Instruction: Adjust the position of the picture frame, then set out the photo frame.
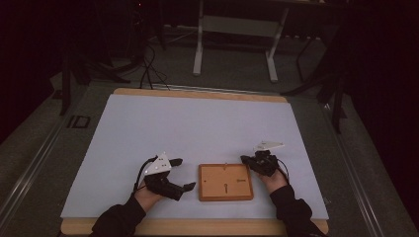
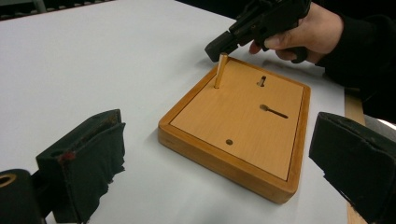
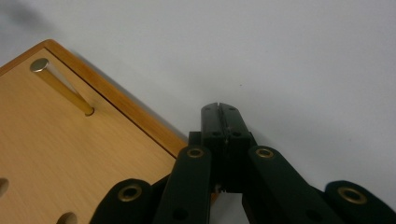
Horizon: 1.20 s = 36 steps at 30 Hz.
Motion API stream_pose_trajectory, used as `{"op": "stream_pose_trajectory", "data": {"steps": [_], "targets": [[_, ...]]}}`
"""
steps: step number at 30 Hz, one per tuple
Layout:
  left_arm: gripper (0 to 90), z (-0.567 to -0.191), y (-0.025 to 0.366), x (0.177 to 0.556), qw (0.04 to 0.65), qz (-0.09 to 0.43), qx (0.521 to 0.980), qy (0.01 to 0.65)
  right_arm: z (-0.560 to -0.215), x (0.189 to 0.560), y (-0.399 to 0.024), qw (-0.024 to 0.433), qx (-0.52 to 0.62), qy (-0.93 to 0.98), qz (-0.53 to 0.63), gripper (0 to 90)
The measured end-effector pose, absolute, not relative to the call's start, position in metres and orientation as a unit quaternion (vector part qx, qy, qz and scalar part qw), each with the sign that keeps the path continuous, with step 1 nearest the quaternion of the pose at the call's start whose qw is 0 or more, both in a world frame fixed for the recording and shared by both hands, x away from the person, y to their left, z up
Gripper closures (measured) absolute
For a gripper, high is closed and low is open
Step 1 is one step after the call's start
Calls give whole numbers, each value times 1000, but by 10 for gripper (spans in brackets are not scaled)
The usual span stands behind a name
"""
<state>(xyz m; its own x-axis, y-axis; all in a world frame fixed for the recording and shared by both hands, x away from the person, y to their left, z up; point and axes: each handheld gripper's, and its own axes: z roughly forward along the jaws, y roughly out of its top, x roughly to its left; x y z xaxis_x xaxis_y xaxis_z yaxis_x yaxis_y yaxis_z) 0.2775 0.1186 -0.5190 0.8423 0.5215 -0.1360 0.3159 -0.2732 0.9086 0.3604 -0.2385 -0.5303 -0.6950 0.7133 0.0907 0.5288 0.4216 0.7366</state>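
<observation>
A flat wooden board [image 1: 225, 181] lies near the table's front edge between my two grippers. Its top has a round hole, a keyhole slot and a small rectangular cut-out. A thin wooden peg [image 2: 220, 70] stands in a hole by the board's far edge. My left gripper [image 1: 184, 174] rests left of the board, jaws wide open and nothing between them; in its own view [image 2: 217, 128] the board [image 2: 233, 126] lies ahead. My right gripper [image 1: 243, 158] is shut and holds nothing, just off the board's far right corner. Its tip [image 3: 219, 112] hovers over white paper beside the peg [image 3: 60, 86].
A white sheet [image 1: 197, 123] covers the wooden table [image 1: 197, 93]. Beyond the far edge stand a white table frame [image 1: 237, 44] and dark stands, with cables [image 1: 148, 64] on the floor. A person's sleeves enter from the bottom.
</observation>
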Motion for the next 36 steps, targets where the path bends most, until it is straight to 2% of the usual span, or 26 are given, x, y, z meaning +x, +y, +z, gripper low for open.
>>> {"op": "stream_pose_trajectory", "data": {"steps": [15,19,21,23,25,30,33,36], "targets": [[36,-519,115,277,538,92,797,257,-532,353,-238,130,372,834,387,900],[36,-520,114,277,536,88,800,255,-533,357,-239,121,378,828,397,785],[36,-520,113,277,534,88,801,255,-530,357,-239,112,374,827,404,770],[37,-520,112,277,537,80,801,252,-528,356,-238,121,368,830,402,692],[37,-519,111,278,534,78,803,252,-526,355,-237,125,364,830,403,664],[39,-515,105,278,530,80,809,241,-522,351,-236,129,350,834,406,488],[43,-514,103,279,532,77,809,238,-521,350,-237,129,349,834,408,453],[43,-512,99,282,534,73,809,234,-517,344,-240,138,350,824,423,320]]}}
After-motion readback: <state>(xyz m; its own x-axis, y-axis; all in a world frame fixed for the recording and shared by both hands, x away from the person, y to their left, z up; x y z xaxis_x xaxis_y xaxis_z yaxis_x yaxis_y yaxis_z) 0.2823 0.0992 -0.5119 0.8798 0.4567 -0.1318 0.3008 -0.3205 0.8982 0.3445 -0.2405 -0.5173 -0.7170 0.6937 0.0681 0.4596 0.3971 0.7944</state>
